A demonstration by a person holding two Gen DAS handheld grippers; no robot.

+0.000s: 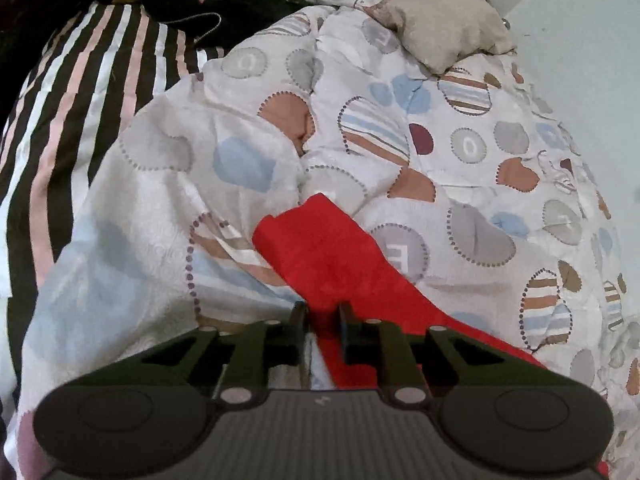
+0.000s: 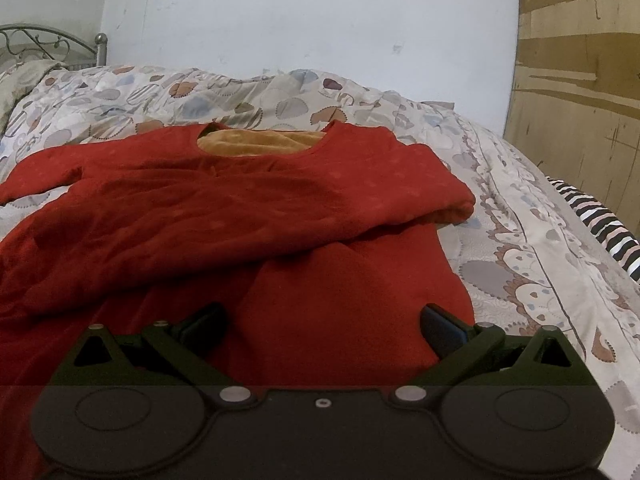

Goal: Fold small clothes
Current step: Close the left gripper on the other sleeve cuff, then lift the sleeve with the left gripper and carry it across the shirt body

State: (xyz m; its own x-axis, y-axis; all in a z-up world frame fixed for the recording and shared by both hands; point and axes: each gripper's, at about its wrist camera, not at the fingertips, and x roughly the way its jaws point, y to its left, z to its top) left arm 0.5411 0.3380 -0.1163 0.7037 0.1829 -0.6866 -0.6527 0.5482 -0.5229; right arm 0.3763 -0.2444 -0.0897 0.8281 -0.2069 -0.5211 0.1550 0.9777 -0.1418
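A red long-sleeved top (image 2: 248, 208) with an orange-yellow lining lies spread on a patterned quilt (image 2: 532, 240). One sleeve is folded across its front. In the left wrist view a red sleeve (image 1: 320, 248) stretches away over the quilt (image 1: 160, 200), and my left gripper (image 1: 323, 312) is shut on the sleeve near the fingertips. In the right wrist view my right gripper (image 2: 322, 320) stands open over the lower part of the top, its fingers (image 2: 440, 326) wide apart with red cloth lying under and between them, not pinched.
A pillow (image 1: 440, 28) lies at the head of the bed beside a pale wall (image 1: 580, 60). A black striped blanket (image 1: 80, 120) and dark cloth lie to the left. The right wrist view shows a metal bedframe (image 2: 52, 44), a wall and a wooden panel (image 2: 576, 80).
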